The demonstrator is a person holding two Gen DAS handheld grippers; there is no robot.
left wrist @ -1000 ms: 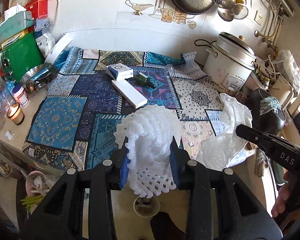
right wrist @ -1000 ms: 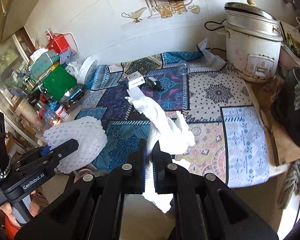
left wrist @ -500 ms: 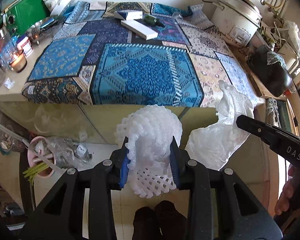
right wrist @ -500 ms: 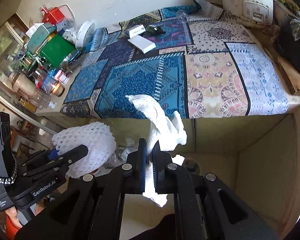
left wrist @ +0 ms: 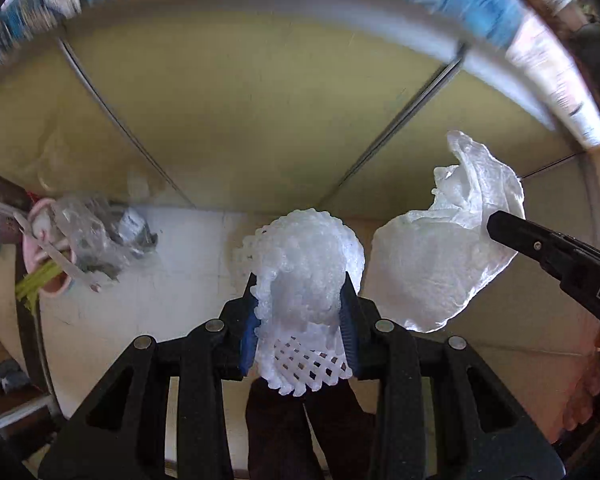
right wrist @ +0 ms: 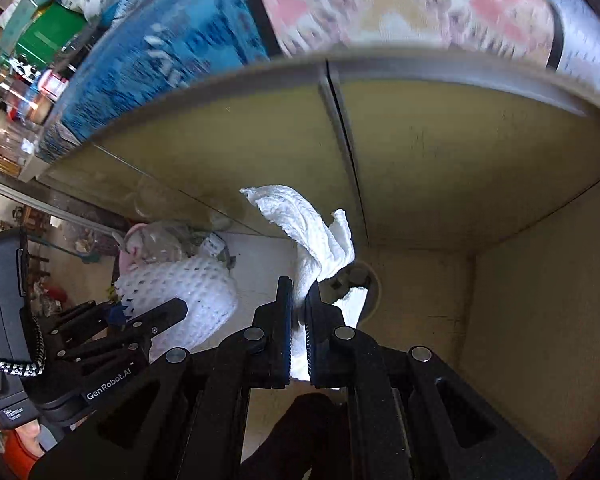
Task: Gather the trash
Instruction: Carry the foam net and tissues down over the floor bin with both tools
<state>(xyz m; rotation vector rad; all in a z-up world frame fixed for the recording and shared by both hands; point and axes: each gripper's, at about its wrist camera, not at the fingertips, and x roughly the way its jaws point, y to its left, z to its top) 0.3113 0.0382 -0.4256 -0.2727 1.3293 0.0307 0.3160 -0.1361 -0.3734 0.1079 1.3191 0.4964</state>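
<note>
My left gripper (left wrist: pixel 300 285) is shut on a white foam fruit net (left wrist: pixel 304 248), which bulges out above the blue pads. To its right, my right gripper (left wrist: pixel 500 224) holds a crumpled white bag (left wrist: pixel 432 268). In the right wrist view, the right gripper (right wrist: pixel 299 285) is shut on that crumpled white bag (right wrist: pixel 312 232), and the left gripper (right wrist: pixel 172 310) with the foam net (right wrist: pixel 180 292) is at the lower left. Both grippers point steeply down, below the counter edge. A pink bin (left wrist: pixel 54 252) lined with a clear bag of rubbish stands on the floor to the left.
The yellow-beige cabinet front (left wrist: pixel 260 112) fills the view ahead, under the counter edge with its patterned cloth (right wrist: pixel 172 48). The pale floor (left wrist: pixel 172 272) lies below. A round pale thing (right wrist: pixel 370 280) sits on the floor behind the bag. The person's dark feet (left wrist: pixel 300 424) are at the bottom.
Both grippers have dropped from above the counter to below its edge and tilted further down. The tabletop has left the view, and the cabinet and floor fill it. Both grips are unchanged.
</note>
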